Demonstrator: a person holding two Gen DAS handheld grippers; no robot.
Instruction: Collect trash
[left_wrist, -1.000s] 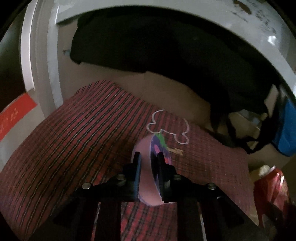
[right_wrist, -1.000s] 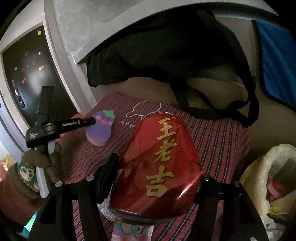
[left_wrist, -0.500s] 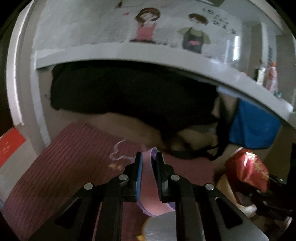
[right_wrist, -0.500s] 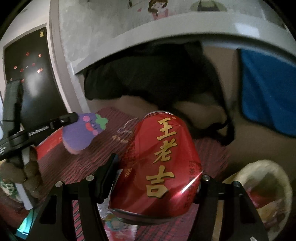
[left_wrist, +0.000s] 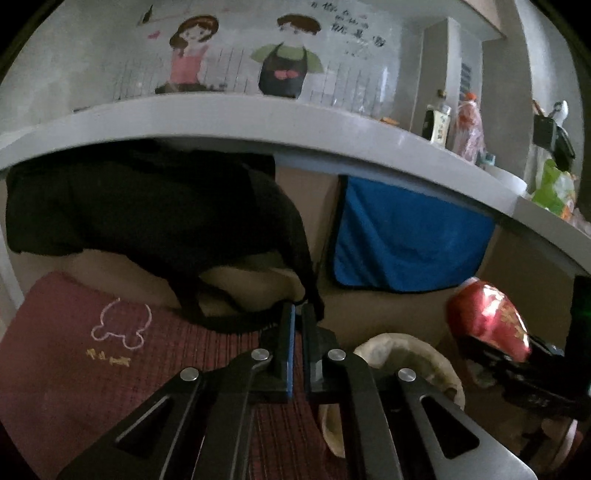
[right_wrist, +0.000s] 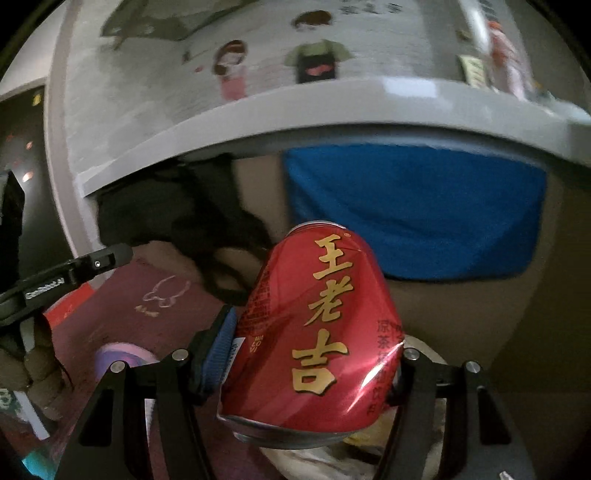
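Note:
A dented red drink can (right_wrist: 317, 332) with gold characters fills the right wrist view, and my right gripper (right_wrist: 314, 343) is shut on its sides. The same can (left_wrist: 487, 317) shows at the right of the left wrist view, above a cream plastic trash bag (left_wrist: 406, 354). My left gripper (left_wrist: 297, 314) hovers over the red plaid cloth (left_wrist: 74, 350), its jaws closing to shut with nothing between them. A purple and pink eggplant-shaped piece (right_wrist: 122, 360) lies on the cloth below the left gripper (right_wrist: 118, 254).
A black bag (left_wrist: 147, 206) and a blue cloth (left_wrist: 406, 240) hang under a grey ledge (left_wrist: 258, 122) straight ahead. Bottles (left_wrist: 439, 122) stand on the ledge at the right. A gloved hand (right_wrist: 33, 362) holds the left gripper.
Both grippers rose and swung right toward the trash bag. The purple eggplant piece left the left jaws, which then closed, and it lies on the cloth. The can stays gripped.

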